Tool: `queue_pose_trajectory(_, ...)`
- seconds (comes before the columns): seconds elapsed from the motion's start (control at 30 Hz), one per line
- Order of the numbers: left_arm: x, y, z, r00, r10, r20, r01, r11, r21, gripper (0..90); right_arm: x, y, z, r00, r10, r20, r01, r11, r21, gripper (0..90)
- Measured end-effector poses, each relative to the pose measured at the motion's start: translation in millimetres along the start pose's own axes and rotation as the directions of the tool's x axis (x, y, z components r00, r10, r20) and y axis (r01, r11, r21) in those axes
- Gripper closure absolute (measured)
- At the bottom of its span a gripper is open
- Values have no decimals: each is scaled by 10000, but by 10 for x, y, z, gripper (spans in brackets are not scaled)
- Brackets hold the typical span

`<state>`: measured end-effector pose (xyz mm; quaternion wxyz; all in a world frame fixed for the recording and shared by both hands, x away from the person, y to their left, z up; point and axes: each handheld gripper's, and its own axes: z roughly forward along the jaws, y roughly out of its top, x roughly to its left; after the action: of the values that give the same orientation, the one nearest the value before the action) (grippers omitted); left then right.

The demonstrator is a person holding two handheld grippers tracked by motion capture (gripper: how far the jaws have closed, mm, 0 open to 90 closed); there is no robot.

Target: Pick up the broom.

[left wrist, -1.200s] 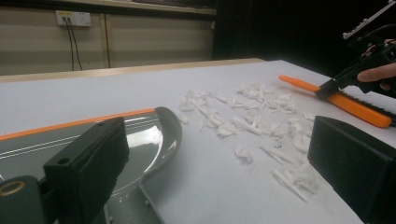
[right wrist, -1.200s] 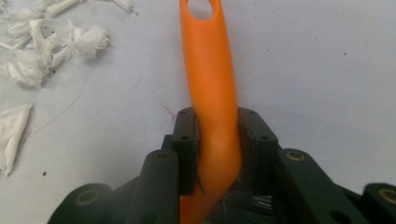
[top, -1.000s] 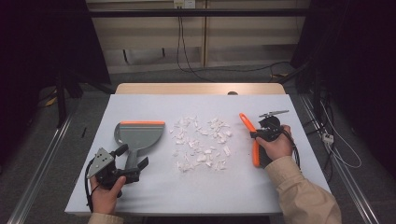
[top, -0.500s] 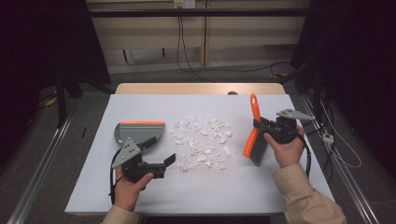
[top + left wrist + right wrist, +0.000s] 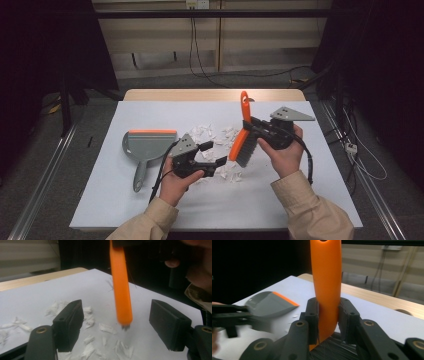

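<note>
An orange brush [image 5: 243, 125] with black bristles stands tilted above the table, handle up. My right gripper [image 5: 251, 126] is shut on it [image 5: 326, 277], pads pressing both sides of the handle near the bristles. White paper scraps [image 5: 215, 132] lie scattered mid-table. My left gripper [image 5: 214, 154] hovers over the near edge of the scraps, pointing right; its jaws have just been closing and hold nothing. In the left gripper view the brush tip [image 5: 121, 287] hangs farther off beyond the jaws, above scraps [image 5: 106, 328]. A grey dustpan [image 5: 147, 145] with an orange lip lies to the left.
The white sheet [image 5: 300, 200] covers the table, with a wooden edge [image 5: 210, 95] at the back. The dustpan [image 5: 268, 303] shows in the right gripper view, beyond the blurred left gripper [image 5: 229, 315]. Dark floor and cables surround the table.
My left gripper moved right, from beside the dustpan handle to the scraps, and its jaws narrowed. My right gripper rose and swung the brush upright, toward the pile.
</note>
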<state>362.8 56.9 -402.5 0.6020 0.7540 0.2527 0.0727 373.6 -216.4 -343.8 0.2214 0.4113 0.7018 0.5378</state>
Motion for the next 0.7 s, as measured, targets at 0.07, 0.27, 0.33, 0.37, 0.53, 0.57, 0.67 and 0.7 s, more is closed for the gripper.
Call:
queue_pose_trajectory(0.07, 14, 4, 76, 9996, -264, 45, 263, 9994, 216, 290, 58, 22, 35, 9999, -54, -109, 54, 10000, 53, 719)
queue_pose_trajectory(0.27, 92, -49, 126, 9952, -945, -264, 963, 9924, 762, 605, 319, 93, 217, 9970, -305, -707, 314, 9994, 115, 719)
queue_pose_trajectory(0.33, 73, -42, 104, 9948, -930, -417, 965, 9912, 908, 699, 353, 98, 249, 9971, -367, -663, 377, 9992, 136, 717)
queue_pose_trajectory(0.37, 60, -39, 96, 9934, -1026, -512, 1073, 9890, 1013, 702, 361, 96, 268, 9972, -293, -685, 305, 9994, 177, 714)
queue_pose_trajectory(0.53, 54, -70, 53, 9872, -976, -1263, 1077, 9913, 757, 706, 408, 82, 345, 9972, 50, -743, -31, 9997, 250, 562)
queue_pose_trajectory(0.57, 64, -74, 39, 9841, -1056, -1426, 1157, 9912, 649, 706, 421, 79, 351, 9968, 209, -776, -195, 9996, 188, 533)
queue_pose_trajectory(0.67, 101, -75, -11, 9747, -1154, -1915, 1215, 9924, 205, 706, 456, 70, 348, 9945, 651, -824, -648, 9979, 72, 469)
queue_pose_trajectory(0.7, 101, -75, -11, 9747, -1154, -1915, 1215, 9924, 205, 707, 475, 63, 350, 9948, 701, -745, -701, 9975, 25, 442)
